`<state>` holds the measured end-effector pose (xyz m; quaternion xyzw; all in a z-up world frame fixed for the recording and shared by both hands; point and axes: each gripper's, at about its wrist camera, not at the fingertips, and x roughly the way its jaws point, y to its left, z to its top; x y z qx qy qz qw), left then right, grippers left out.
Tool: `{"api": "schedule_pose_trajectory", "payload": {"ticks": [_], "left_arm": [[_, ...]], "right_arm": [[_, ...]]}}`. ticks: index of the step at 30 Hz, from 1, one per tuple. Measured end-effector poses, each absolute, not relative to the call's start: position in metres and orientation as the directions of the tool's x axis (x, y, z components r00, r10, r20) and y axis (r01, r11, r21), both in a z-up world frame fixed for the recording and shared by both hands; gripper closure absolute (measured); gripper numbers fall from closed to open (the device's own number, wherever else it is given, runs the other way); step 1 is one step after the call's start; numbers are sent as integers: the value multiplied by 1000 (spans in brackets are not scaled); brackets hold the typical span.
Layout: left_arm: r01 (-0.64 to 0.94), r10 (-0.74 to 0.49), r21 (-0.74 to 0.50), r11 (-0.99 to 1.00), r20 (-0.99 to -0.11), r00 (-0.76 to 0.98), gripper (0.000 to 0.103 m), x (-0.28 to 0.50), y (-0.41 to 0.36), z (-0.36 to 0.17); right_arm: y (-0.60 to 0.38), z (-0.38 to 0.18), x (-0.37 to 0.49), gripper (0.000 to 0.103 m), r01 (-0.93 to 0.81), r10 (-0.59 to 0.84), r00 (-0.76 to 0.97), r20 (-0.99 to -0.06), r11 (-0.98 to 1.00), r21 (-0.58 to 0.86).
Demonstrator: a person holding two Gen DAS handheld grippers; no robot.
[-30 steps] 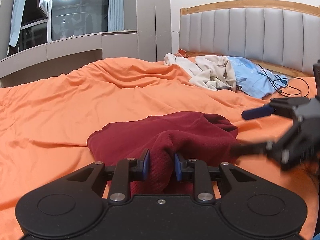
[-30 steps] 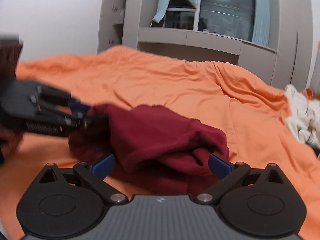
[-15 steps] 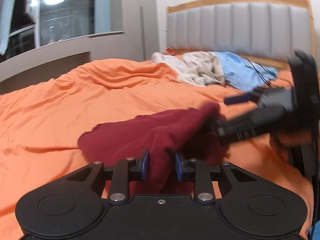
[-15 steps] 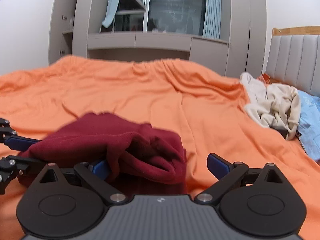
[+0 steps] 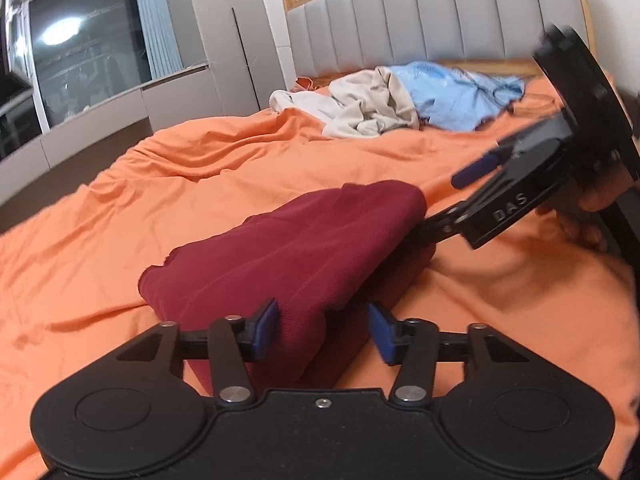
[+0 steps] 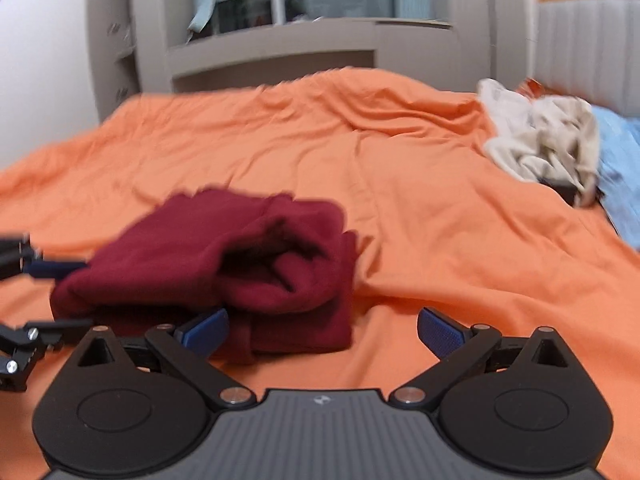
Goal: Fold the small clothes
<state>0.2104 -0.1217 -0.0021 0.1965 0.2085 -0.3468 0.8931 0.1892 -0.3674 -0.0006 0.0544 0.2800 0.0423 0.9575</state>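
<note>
While the dark red knitted garment (image 5: 304, 240) lies folded in a thick bundle on the orange bed sheet (image 5: 120, 216), we see it near the foot-side edge of the bed, well apart from the headboard end. The left gripper (image 5: 322, 330) has just been opening its jaws: the blue pads (image 5: 265, 328) now stand apart, and a fold of the red cloth is between them, touching the left pad but free of the right one. The right gripper (image 6: 322, 330) has its jaws wide apart too. In its own view the folded garment (image 6: 224, 264) lies in front of its left finger, and only bare orange sheet (image 6: 400, 168) is before the right finger. In the left wrist view we see the right gripper (image 5: 452, 204) from the side, with its lower finger at the far edge of the red bundle; we cannot tell if it touches. Near the grey padded headboard (image 5: 440, 12) a crumpled beige cloth (image 5: 360, 108) and a light blue cloth (image 5: 452, 100) lie together.
</note>
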Motion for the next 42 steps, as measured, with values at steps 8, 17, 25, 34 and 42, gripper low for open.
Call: {"api": "schedule_pose_trajectory", "payload": {"ticks": [8, 17, 25, 34, 42], "left_arm": [[677, -636, -81, 731, -438, 635, 26, 225, -80, 21], [461, -572, -347, 817, -377, 728, 1, 258, -40, 29], [235, -521, -527, 817, -500, 691, 1, 301, -24, -1], [275, -500, -433, 858, -587, 636, 1, 291, -30, -27], [279, -500, -431, 858, -579, 644, 1, 286, -28, -29]], "right_arm": [[-422, 9, 195, 0, 89, 85, 880, -467, 937, 338], [-422, -1, 281, 0, 139, 61, 840, -539, 937, 322], [-388, -25, 309, 0, 33, 57, 746, -663, 992, 123], [-376, -31, 290, 0, 1, 19, 722, -692, 1000, 28], [-391, -10, 273, 0, -1, 42, 792, -609, 998, 68]]}}
